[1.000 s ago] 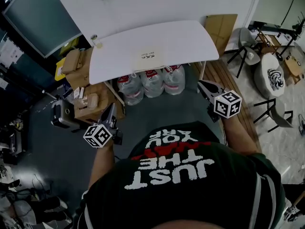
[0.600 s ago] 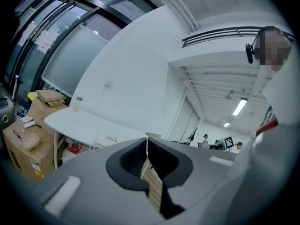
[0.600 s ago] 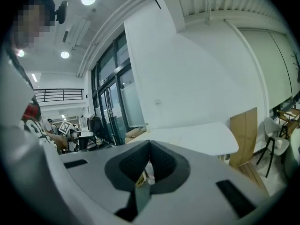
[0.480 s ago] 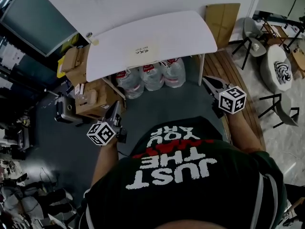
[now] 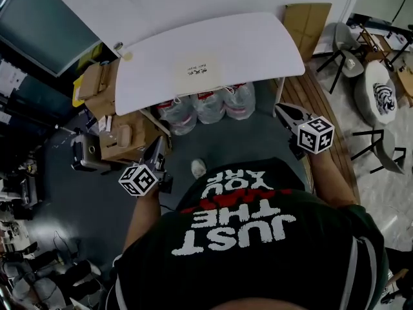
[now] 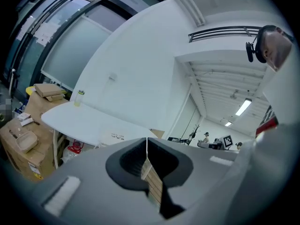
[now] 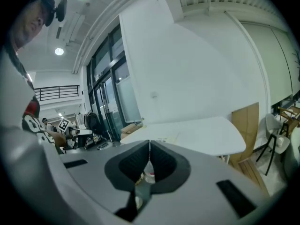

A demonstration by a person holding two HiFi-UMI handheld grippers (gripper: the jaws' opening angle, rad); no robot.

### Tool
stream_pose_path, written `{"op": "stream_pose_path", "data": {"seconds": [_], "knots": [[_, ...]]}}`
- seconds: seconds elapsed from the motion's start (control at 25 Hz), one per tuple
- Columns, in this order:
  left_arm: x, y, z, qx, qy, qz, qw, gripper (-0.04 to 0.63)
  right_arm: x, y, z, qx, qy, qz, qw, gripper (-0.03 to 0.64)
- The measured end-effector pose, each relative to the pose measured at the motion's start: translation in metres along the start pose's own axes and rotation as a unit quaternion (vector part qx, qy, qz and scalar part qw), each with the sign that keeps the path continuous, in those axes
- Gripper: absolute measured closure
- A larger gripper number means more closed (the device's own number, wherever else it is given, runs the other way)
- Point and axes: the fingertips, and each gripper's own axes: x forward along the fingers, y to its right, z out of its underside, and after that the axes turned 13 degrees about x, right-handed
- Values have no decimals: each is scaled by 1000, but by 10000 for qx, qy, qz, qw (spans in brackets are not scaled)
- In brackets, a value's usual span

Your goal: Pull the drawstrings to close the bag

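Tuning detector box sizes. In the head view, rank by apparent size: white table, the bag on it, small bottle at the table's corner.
1. white table
2. bag
3. small bottle
All three sit at about the same depth, so the order holds.

Up at twelve o'clock the counter [image 5: 258,44] shows a smooth white top with a soft sheen. The pale bag [image 5: 195,70] on it lies flat and matt, cloth or paper, I can't tell which, and the water bottles [image 5: 210,105] underneath are clear, glossy plastic. At nine o'clock there are matt brown cardboard boxes [image 5: 119,141], at three o'clock a strip of wood-plank floor [image 5: 322,108], and the left gripper [image 6: 146,142] and right gripper [image 7: 149,146] are both matt grey plastic with black matt pads [image 6: 126,165].
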Motion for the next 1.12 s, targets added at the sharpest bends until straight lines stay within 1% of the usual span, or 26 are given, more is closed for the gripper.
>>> {"op": "stream_pose_path", "data": {"seconds": [0.16, 0.24, 0.28, 0.36, 0.44, 0.52, 0.6, 0.72, 0.84, 0.96, 1.04, 1.12], "knots": [[39, -79, 2, -35, -101, 289, 9995, 595, 68, 4, -1, -80, -125, 347, 9993, 609], [64, -123, 3, 75, -284, 468, 9985, 595, 109, 6, -4, -128, -216, 553, 9982, 609], [75, -144, 6, 139, -437, 560, 9974, 595, 128, 8, -3, -124, -285, 671, 9973, 609], [96, -178, 13, 246, -805, 767, 9935, 595, 161, 11, 0, -85, -455, 907, 9948, 609], [116, -204, 19, 337, -1110, 1011, 9881, 595, 190, 15, -2, -110, -635, 1101, 9918, 609], [134, -226, 25, 382, -1315, 1224, 9830, 595, 218, 19, -5, -149, -818, 1253, 9886, 609], [149, -246, 33, 350, -1487, 1354, 9789, 594, 241, 24, 0, -136, -1054, 1361, 9850, 609], [162, -262, 50, 274, -1751, 1451, 9734, 591, 261, 36, 17, -85, -1463, 1522, 9774, 609], [164, -261, 72, 209, -2013, 1460, 9684, 578, 269, 53, 33, -73, -1831, 1611, 9698, 609], [178, -263, 90, 201, -2213, 1446, 9642, 557, 278, 75, 40, -132, -2049, 1688, 9640, 609], [176, -261, 106, 228, -2348, 1216, 9641, 543, 281, 87, 51, -191, -2227, 1555, 9622, 609], [170, -258, 123, 254, -2494, 836, 9645, 524, 289, 100, 63, -286, -2433, 1299, 9608, 609]]}}
